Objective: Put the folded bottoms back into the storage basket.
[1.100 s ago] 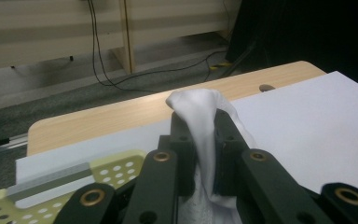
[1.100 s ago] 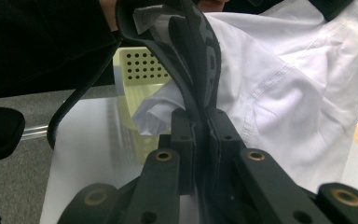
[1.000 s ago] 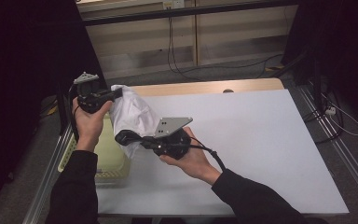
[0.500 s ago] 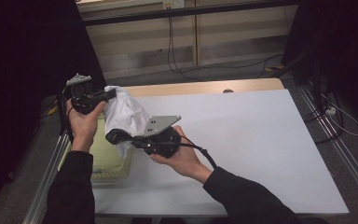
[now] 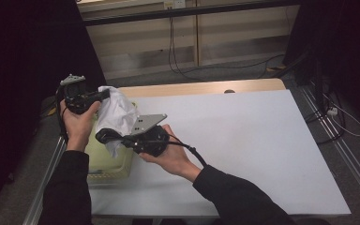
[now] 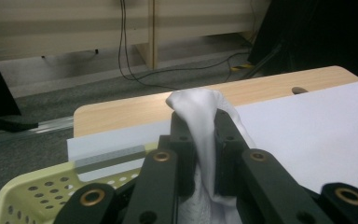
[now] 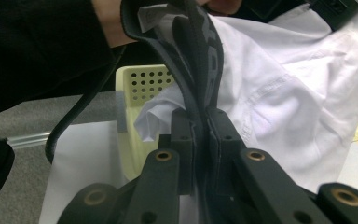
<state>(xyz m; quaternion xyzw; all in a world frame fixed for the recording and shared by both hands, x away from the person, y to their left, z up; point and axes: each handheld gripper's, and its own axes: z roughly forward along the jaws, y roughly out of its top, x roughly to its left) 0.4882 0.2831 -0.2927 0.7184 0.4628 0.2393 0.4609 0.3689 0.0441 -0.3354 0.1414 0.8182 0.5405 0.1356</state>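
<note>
Lifted a little farther toward the worktop's left edge than half a second ago, the white shirt (image 5: 117, 115) now hangs bunched between two hand-held tools above a pale yellow perforated basket (image 5: 104, 165), and both hands have drifted leftward with it. At far left in the high view, the left claw (image 5: 104, 93) is pinched tight on a fold of the cloth; the left gripper view shows that fold (image 6: 200, 116) standing up between the closed black jaws, with the basket's holed rim (image 6: 32, 198) low at left and the worktop's wooden back edge (image 6: 135, 109) beyond. Just right of it and lower, the right claw (image 5: 104, 136) points left, clamped on a dark strap (image 7: 200, 56) that rises between its jaws in the right gripper view, where the shirt (image 7: 289, 102) spreads across the right side and the basket wall (image 7: 144, 86) sits behind; whether the strap belongs to the shirt cannot be told. The person's right hand (image 5: 168, 152) holds that tool over the worktop near the basket's right side, its cable trailing toward the sleeve. Rightward, the white worktop (image 5: 262, 145) lies open to its right edge, with dark floor and a metal rail past it.
</note>
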